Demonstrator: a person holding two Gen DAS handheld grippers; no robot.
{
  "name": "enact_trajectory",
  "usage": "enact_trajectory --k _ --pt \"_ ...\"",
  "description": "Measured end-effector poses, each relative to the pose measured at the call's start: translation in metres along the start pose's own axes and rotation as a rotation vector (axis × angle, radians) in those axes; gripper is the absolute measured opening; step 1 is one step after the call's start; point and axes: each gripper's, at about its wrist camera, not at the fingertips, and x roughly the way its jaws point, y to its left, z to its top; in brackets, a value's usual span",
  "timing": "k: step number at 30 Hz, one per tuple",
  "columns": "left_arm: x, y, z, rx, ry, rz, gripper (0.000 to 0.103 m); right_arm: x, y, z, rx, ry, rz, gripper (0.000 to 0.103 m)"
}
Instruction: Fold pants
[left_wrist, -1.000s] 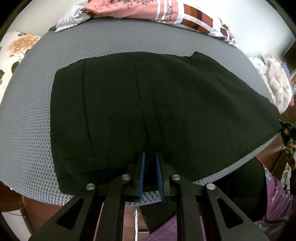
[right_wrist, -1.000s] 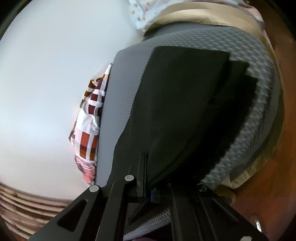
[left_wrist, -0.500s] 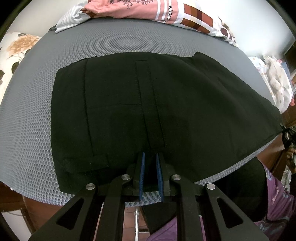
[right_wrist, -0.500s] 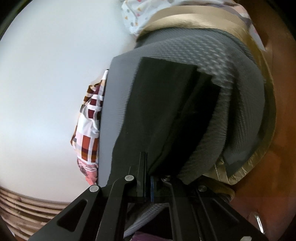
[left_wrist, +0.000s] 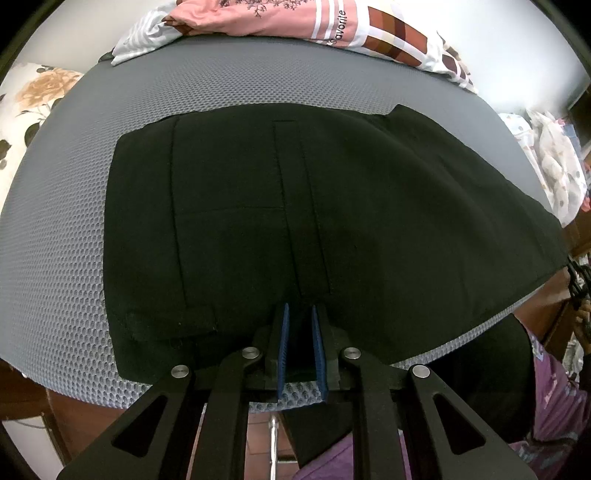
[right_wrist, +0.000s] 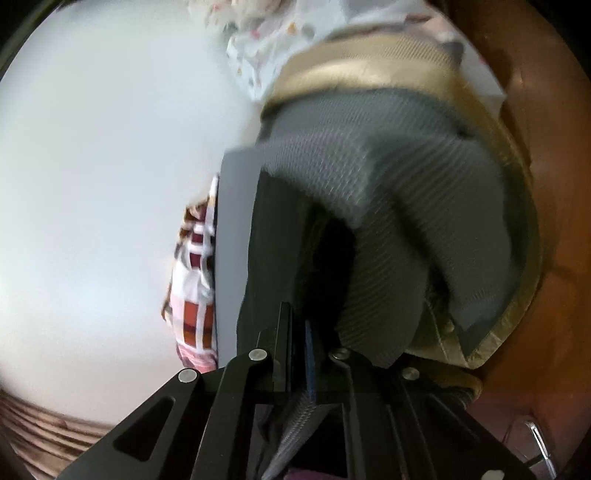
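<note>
While the black pants (left_wrist: 295, 221) lie spread flat on the grey mesh pad (left_wrist: 74, 229) that covers the table, the left hand-held gripper (left_wrist: 300, 314) sits at their near hem, its blue pads a narrow gap apart with dark cloth between them; it appears to pinch that edge, though the pads' contact is hard to confirm. The right hand-held gripper (right_wrist: 299, 325) is at the far right end of the garment, and its jaws are opening, with the black fabric (right_wrist: 273, 258) between them. That view is blurred, and a fold of mesh pad (right_wrist: 388, 206) seems to rise over the leg there.

The risks I see lie mostly on the right. If the jaws part further, the leg end may slip out and drop, leaving an uneven fold. The pad looks caught up beside the cloth, so any pull could drag it along and wrinkle the pants. On the left, a weak nip at the hem could let the waist end creep toward the table edge. The pile of patterned laundry (left_wrist: 332, 29) beyond is well apart.
</note>
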Motion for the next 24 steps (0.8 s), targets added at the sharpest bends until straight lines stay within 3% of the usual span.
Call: enact_trajectory --k 2,7,10,14,15,17,21,24 --pt "0.0 0.0 0.0 -0.001 0.0 0.001 0.016 -0.006 0.007 0.0 -0.041 -0.019 -0.046 0.012" --pt "0.0 0.002 -0.002 -0.013 -0.009 -0.003 0.016 -0.028 -0.008 0.009 0.045 -0.12 -0.027 0.018" --pt "-0.001 0.003 -0.004 -0.012 -0.014 -0.003 0.016 -0.031 -0.014 0.014 0.071 -0.11 -0.036 0.022" --pt "-0.001 0.003 -0.004 -0.009 -0.016 -0.003 0.016 -0.019 -0.01 0.015 0.071 -0.077 -0.036 0.042" --pt "-0.001 0.003 -0.004 -0.01 -0.017 -0.003 0.016 -0.014 -0.007 0.015 0.067 -0.07 -0.031 0.042" --pt "-0.001 0.003 -0.006 -0.013 -0.023 -0.003 0.016 -0.005 0.002 0.014 0.036 -0.051 -0.053 0.042" --pt "-0.003 0.002 -0.011 -0.014 -0.052 -0.001 0.016 0.003 0.023 0.008 -0.091 -0.037 -0.203 0.023" --pt "-0.004 0.003 -0.015 -0.014 -0.078 -0.008 0.016 -0.001 0.028 0.008 -0.102 -0.049 -0.171 0.014"
